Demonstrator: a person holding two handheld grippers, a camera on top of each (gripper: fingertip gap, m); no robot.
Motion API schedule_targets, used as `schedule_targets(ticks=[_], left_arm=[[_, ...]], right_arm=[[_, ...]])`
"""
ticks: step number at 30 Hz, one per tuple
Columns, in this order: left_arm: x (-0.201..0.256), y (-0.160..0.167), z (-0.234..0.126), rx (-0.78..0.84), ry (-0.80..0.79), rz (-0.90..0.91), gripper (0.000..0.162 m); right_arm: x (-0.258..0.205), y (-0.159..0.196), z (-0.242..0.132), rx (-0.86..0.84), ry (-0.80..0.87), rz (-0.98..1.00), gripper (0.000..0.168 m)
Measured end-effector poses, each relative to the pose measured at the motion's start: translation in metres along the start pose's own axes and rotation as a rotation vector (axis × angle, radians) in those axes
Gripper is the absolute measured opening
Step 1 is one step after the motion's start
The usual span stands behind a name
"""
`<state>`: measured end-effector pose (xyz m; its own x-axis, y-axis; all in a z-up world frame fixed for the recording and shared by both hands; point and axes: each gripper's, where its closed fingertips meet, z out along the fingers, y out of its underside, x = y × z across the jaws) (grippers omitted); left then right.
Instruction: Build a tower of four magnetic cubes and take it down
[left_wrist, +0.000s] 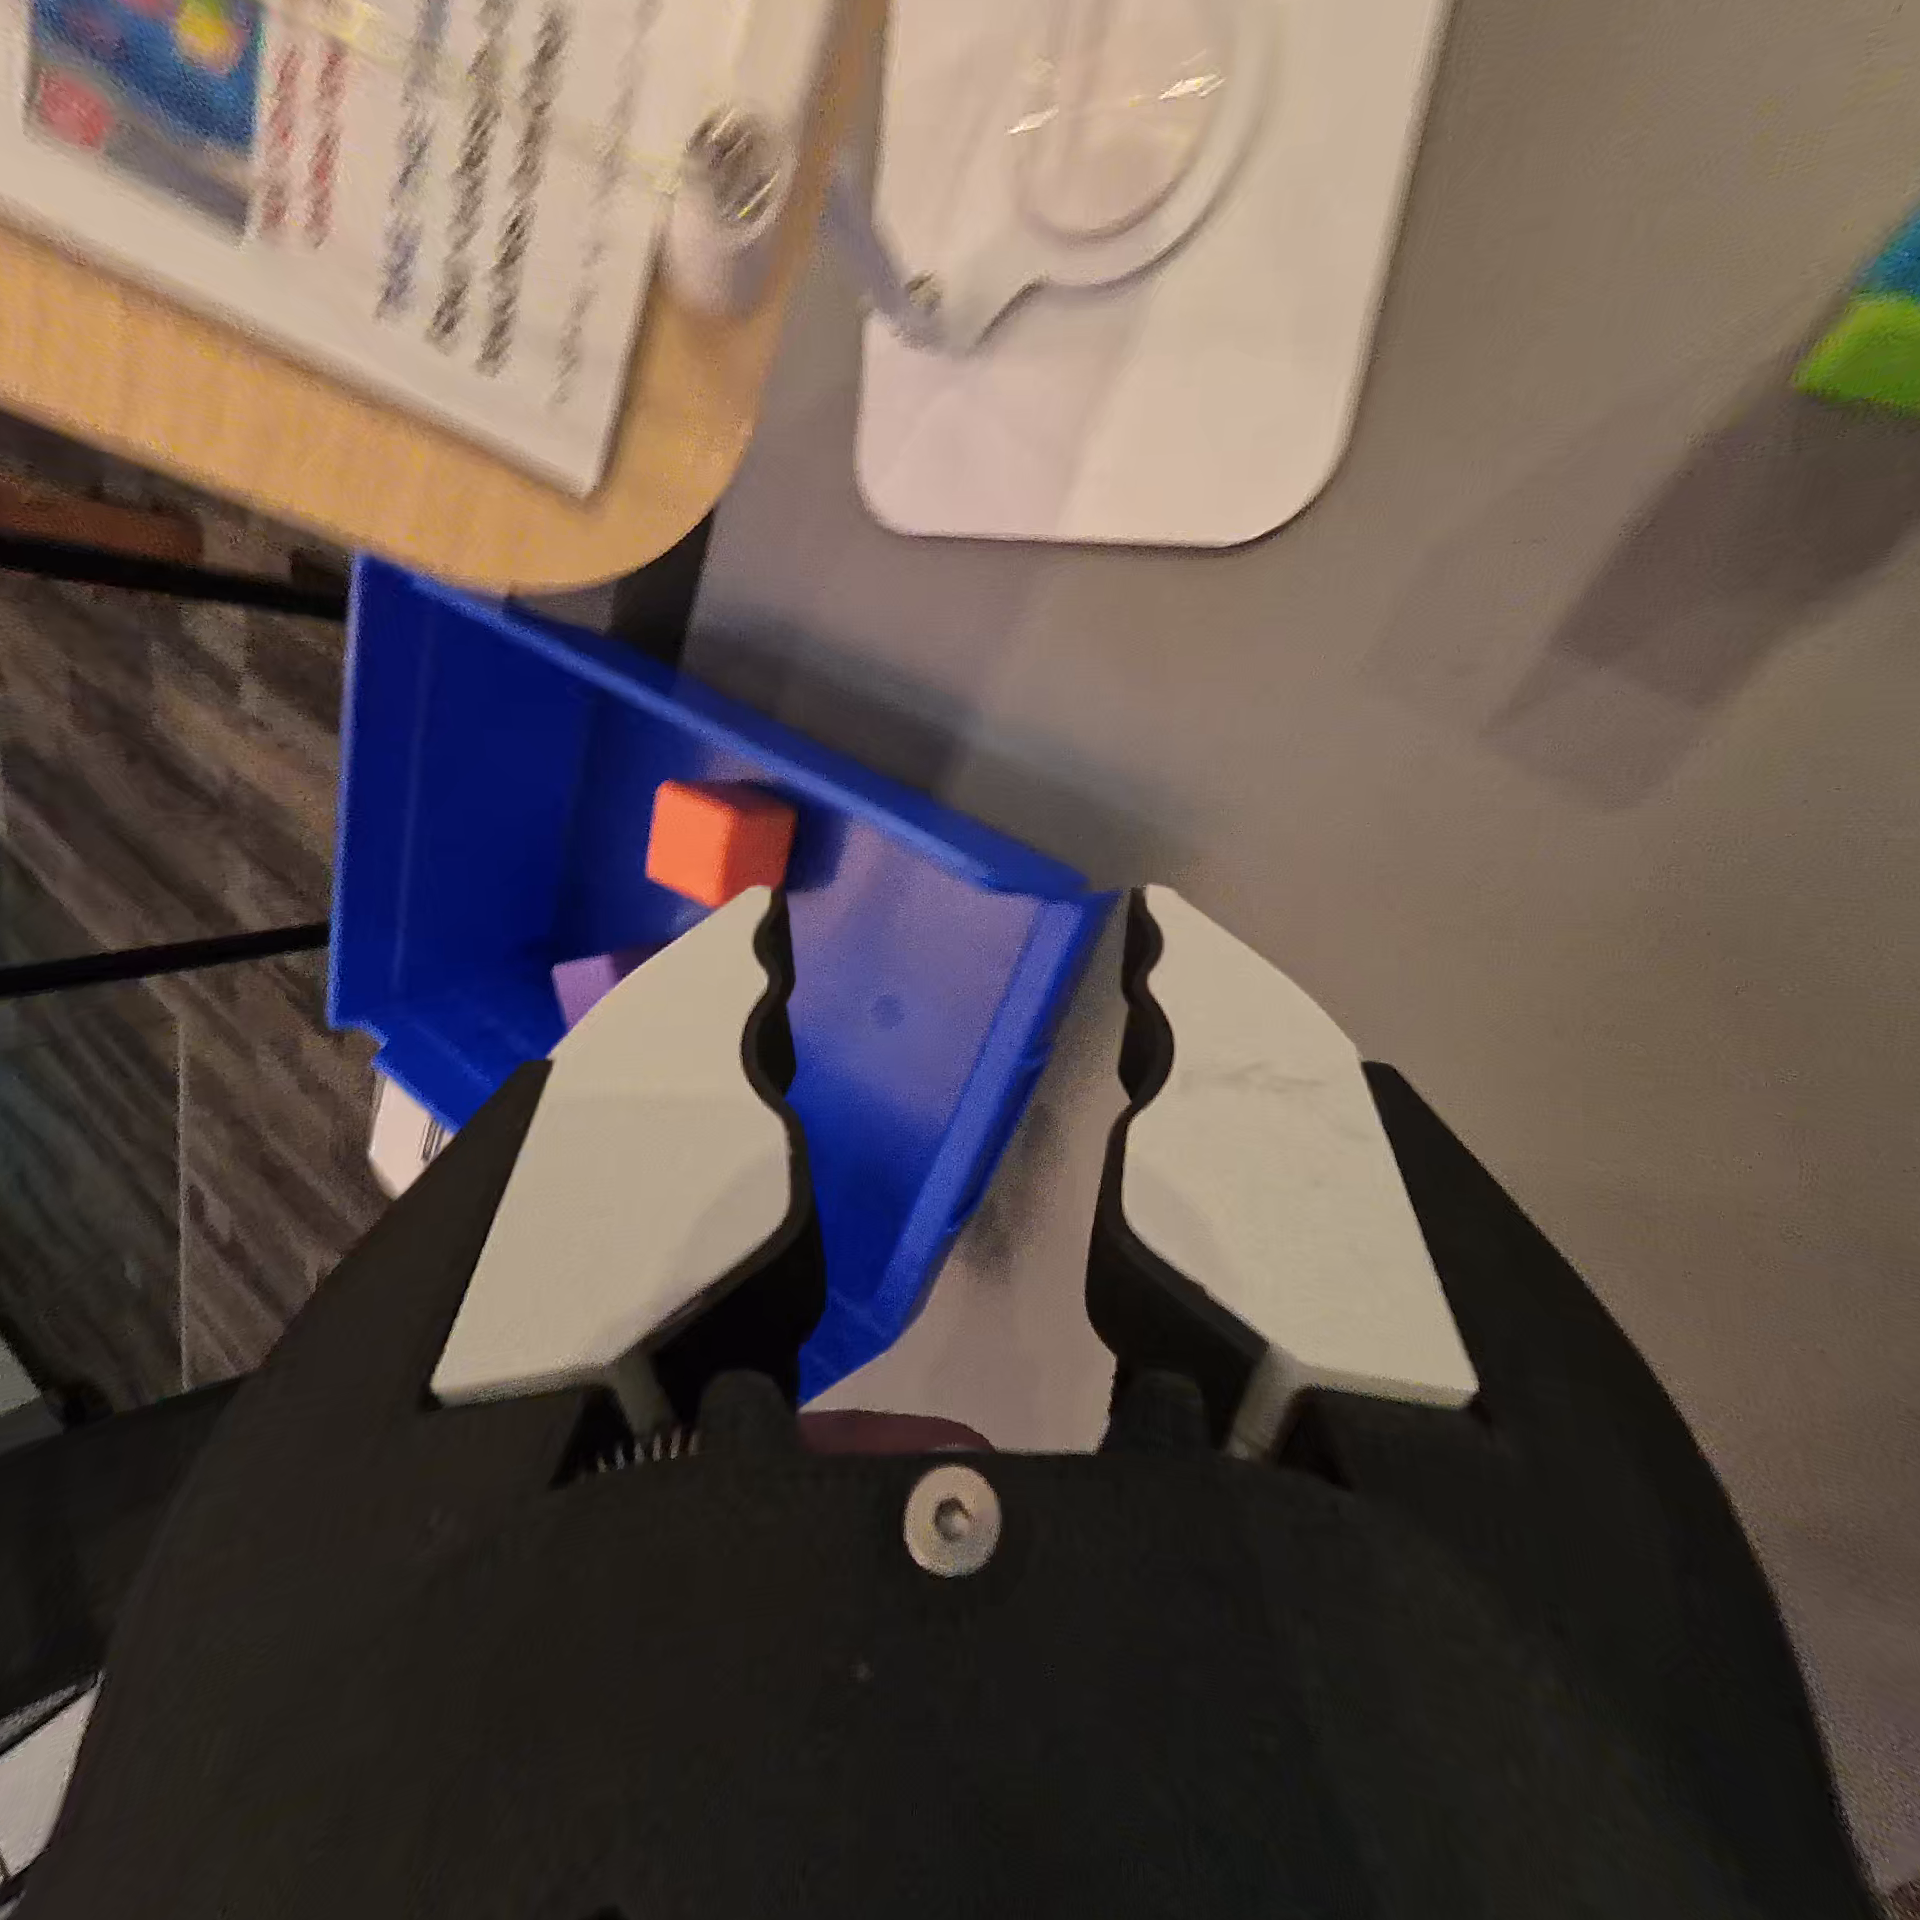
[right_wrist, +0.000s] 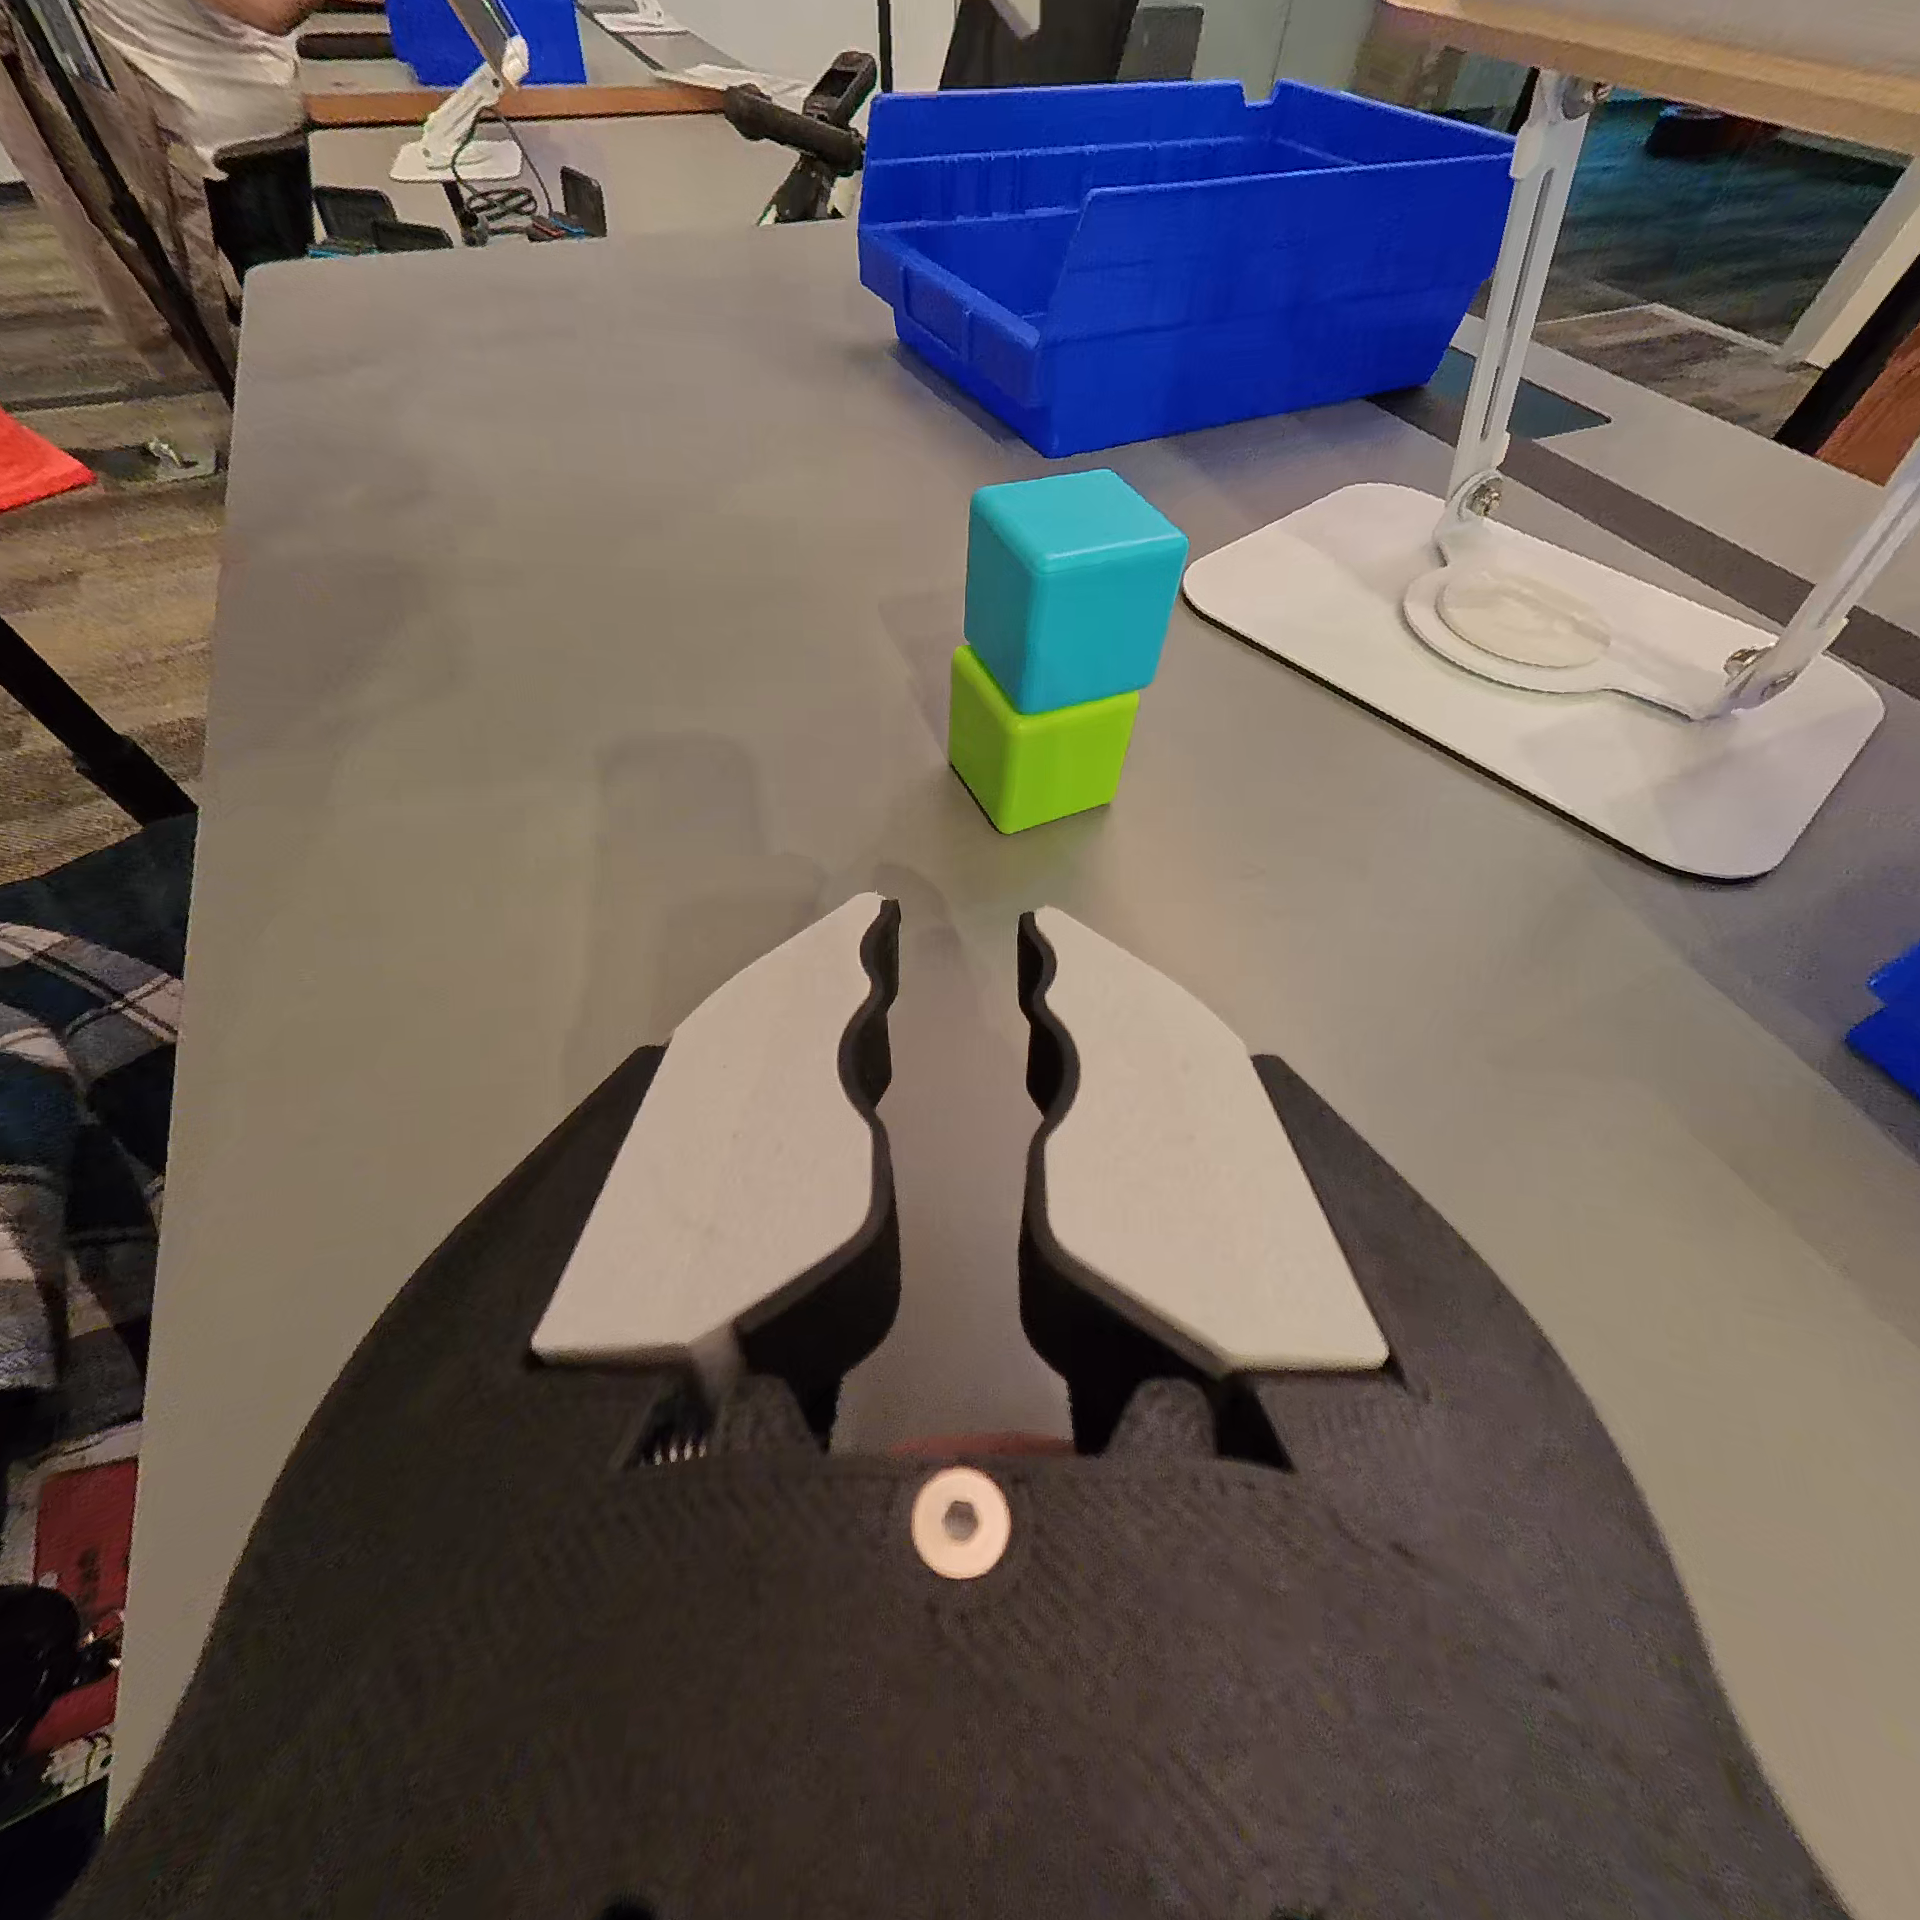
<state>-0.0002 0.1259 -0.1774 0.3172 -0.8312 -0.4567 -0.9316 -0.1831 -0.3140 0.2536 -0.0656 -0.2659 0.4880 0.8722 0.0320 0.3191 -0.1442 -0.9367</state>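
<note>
Cubes were split between two places on my grey table (right_wrist: 540, 582), which ran widest through both views; the blue bin (right_wrist: 1174, 260) sat at its far end in the right wrist view, with the white stand base (right_wrist: 1538, 686) nearer and to the right of it. From the left wrist view, blurred by motion, I looked down into the same bin (left_wrist: 488, 790), set at the table's edge beside a wooden board carrying a printed sheet (left_wrist: 343, 208). My left gripper (left_wrist: 951, 904) hung over the bin's near corner with its fingers spread wide and nothing between them; my right gripper (right_wrist: 956, 914) was held low over bare table with a narrow gap between its fingers, likewise empty. Ahead of the right gripper and clear of it, the teal cube (right_wrist: 1070, 582) sat on the green cube (right_wrist: 1039, 748), turned slightly off square, the pair standing upright between the bin and my fingertips. Inside the bin lay the orange cube (left_wrist: 717, 847) against the wall; the purple cube (left_wrist: 592, 982) lay close by, mostly hidden behind my left finger.
</note>
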Motion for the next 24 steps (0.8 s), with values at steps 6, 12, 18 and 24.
schedule_targets(ticks=[6,12,18,24], left_arm=[[-0.055,0.035,0.043,-0.012,-0.004,0.015,0.058],[-0.080,0.052,0.101,-0.067,0.084,0.089,0.064],[-0.100,0.060,0.141,-0.025,0.141,0.064,0.061],[-0.104,0.070,0.170,-0.065,0.186,0.089,0.058]], right_arm=[[0.002,-0.001,-0.001,0.007,-0.007,0.027,0.022],[0.002,0.000,0.000,0.002,-0.017,0.033,0.022],[0.003,0.000,0.000,0.003,-0.028,0.051,0.021],[0.005,-0.001,0.000,0.009,-0.036,0.073,0.021]])
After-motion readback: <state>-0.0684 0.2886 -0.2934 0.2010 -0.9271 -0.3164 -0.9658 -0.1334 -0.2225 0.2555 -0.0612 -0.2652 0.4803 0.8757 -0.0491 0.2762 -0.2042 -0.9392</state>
